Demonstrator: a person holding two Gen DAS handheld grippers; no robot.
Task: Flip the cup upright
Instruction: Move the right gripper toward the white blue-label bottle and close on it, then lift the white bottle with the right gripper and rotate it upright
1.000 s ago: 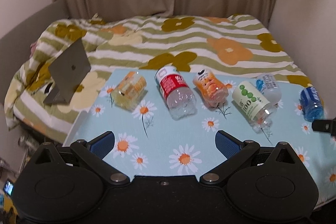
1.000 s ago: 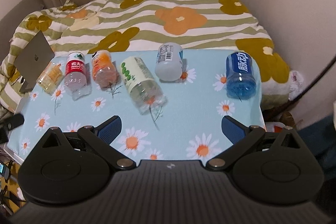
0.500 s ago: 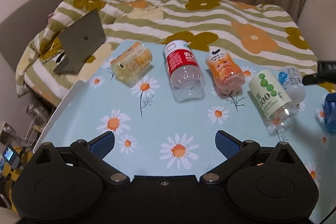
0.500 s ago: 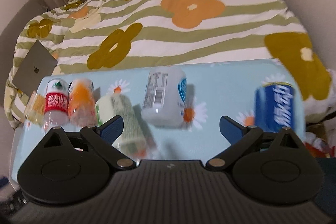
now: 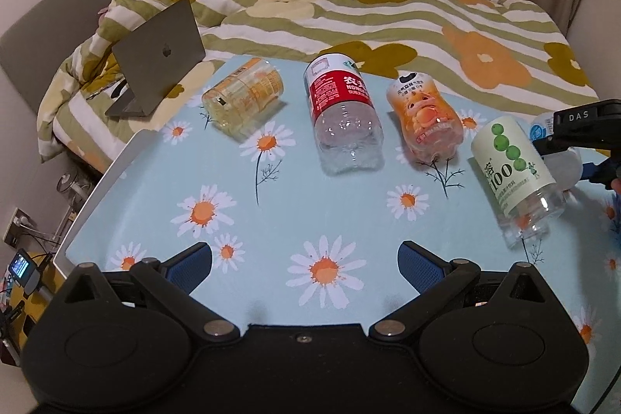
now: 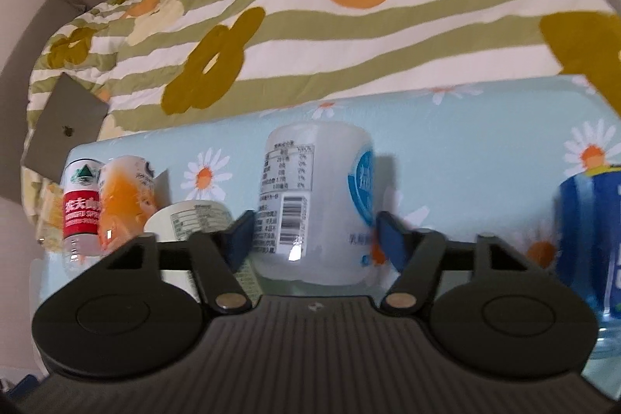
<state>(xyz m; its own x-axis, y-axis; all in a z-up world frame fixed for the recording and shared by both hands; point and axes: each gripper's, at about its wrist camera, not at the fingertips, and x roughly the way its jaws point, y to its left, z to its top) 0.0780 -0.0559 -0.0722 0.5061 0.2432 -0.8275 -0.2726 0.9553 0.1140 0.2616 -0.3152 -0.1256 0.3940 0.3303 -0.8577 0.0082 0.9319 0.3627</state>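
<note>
Several cut-off bottle cups lie on their sides on the daisy-print table (image 5: 240, 220): a yellow one (image 5: 242, 103), a red-labelled clear one (image 5: 341, 115), an orange one (image 5: 423, 115), a green-dotted one (image 5: 512, 165), a white one with a blue label (image 6: 314, 204) and a blue one (image 6: 590, 239). My right gripper (image 6: 315, 239) has its pads pressed on both sides of the white cup, which still rests on the table. My left gripper (image 5: 306, 266) hovers open over the near tablecloth, with nothing between its fingers.
A grey laptop (image 5: 155, 57) stands half open on the striped flowered quilt (image 5: 388, 14) behind the table's left corner. The table's left edge (image 5: 97, 189) drops to a floor with cables and a socket. Curtains and walls close off the back.
My right gripper moved forward and down over the white cup and its jaws narrowed onto it. My left gripper shifted a little closer to the row of cups and stayed open.
</note>
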